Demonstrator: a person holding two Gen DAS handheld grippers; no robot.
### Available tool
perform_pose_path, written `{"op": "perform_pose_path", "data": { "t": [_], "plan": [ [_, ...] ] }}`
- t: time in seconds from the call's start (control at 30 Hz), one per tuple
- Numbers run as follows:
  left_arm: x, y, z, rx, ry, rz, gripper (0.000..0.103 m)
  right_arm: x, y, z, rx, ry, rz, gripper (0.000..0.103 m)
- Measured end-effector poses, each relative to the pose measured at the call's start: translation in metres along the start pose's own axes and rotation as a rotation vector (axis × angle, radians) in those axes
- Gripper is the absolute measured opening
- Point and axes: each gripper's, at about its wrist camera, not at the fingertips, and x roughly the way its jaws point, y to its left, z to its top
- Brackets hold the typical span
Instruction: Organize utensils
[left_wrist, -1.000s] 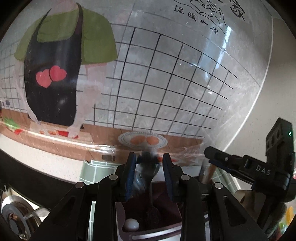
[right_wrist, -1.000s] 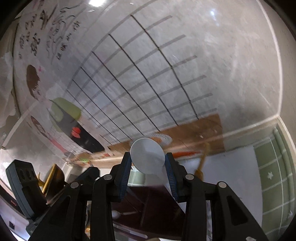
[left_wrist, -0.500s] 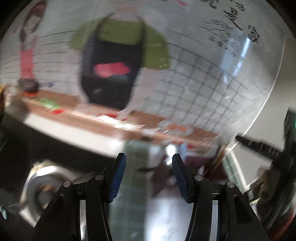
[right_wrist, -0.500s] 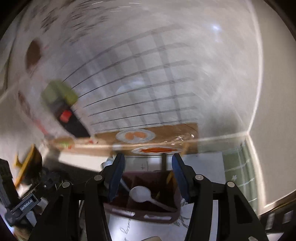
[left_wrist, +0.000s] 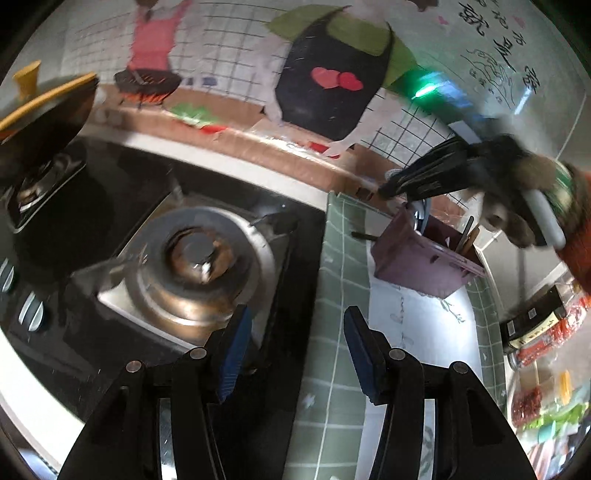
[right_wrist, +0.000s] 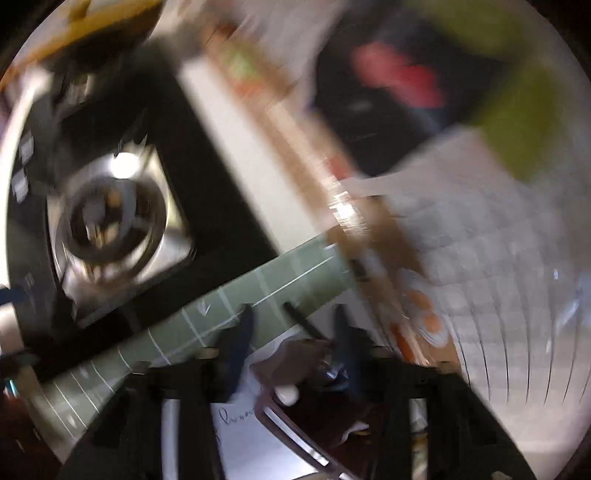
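The purple utensil holder (left_wrist: 417, 258) stands on the green grid mat (left_wrist: 336, 280), with a metal spoon (left_wrist: 421, 218) and wooden handles (left_wrist: 469, 236) sticking out of it. My left gripper (left_wrist: 299, 354) hangs open and holds nothing, over the edge where stove and mat meet, left of the holder. A gloved hand (left_wrist: 517, 192) carries my right gripper (left_wrist: 388, 190) just above the holder's back corner. In the blurred right wrist view that gripper (right_wrist: 291, 343) points down at the holder (right_wrist: 295, 354). Its jaws are closing with nothing between the pads. A white spoon tip (right_wrist: 286, 395) lies inside.
A gas burner (left_wrist: 195, 258) on a black glass hob fills the left. A dark pot with a yellow lid (left_wrist: 40, 107) sits at the far left, and stove knobs (left_wrist: 31, 310) line the front. Red food packets (left_wrist: 535, 339) crowd the right edge. A pictured wall sheet backs the counter.
The left gripper let go of a dark utensil over the holder, opened wider and swung left over the stove. The right gripper dropped the white spoon into the holder, then rolled and moved.
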Motion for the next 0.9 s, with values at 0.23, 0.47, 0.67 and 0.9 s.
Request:
{"op": "perform_pose_path", "data": {
  "t": [0.23,0.47,0.67,0.9],
  "plan": [
    [-0.014,0.03,-0.018,-0.064,-0.013,-0.008,0.053,0.083,0.021,0.021,-0.315,0.329,-0.196,0.017],
    [-0.02,0.06,-0.017,-0.144,-0.028,-0.027,0.053,0.114,0.029,0.02,-0.492,0.388,-0.16,0.017],
    [-0.004,0.065,-0.014,-0.151,0.005,-0.039,0.053,0.141,0.018,0.008,-0.568,0.447,-0.115,0.02],
    [0.01,0.069,-0.014,-0.181,0.03,-0.024,0.053,0.155,0.012,0.003,-0.599,0.467,-0.026,0.021]
  ]
}}
